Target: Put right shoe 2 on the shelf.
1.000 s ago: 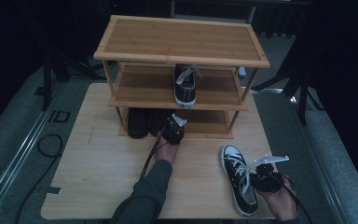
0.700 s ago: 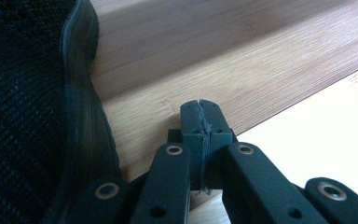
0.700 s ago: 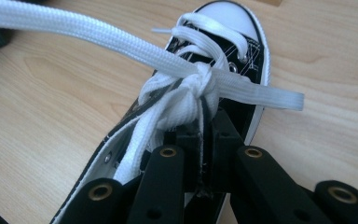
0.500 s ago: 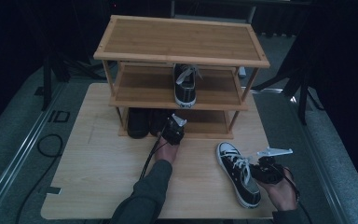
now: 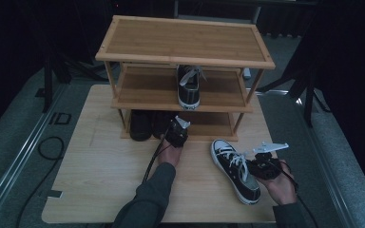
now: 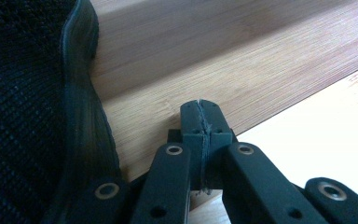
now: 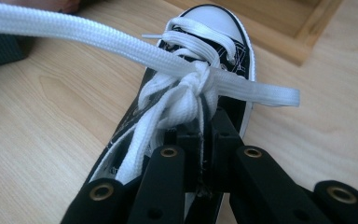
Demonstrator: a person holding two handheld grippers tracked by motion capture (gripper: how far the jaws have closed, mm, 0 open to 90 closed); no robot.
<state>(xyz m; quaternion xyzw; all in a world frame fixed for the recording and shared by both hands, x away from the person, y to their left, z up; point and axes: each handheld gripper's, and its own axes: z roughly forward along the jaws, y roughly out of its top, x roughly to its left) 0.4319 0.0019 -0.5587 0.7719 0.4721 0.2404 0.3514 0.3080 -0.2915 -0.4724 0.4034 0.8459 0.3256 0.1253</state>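
A black sneaker with white laces lies on the table's right side, toe toward the rack. My right gripper is shut on the edge of its upper, just behind the lace knot. In the right gripper view the gripper has its jaws pressed together on that edge, and the toe cap points at the rack's base. My left gripper reaches into the rack's bottom shelf. Its jaws are shut with nothing between them, right beside a black mesh shoe.
The wooden three-shelf rack stands at the back of the table. A matching sneaker sits on the middle shelf, and dark shoes fill the bottom shelf's left end. A cable trails along the left forearm.
My right gripper has carried the sneaker a little left and toward the rack. The left gripper has stayed put at the bottom shelf.
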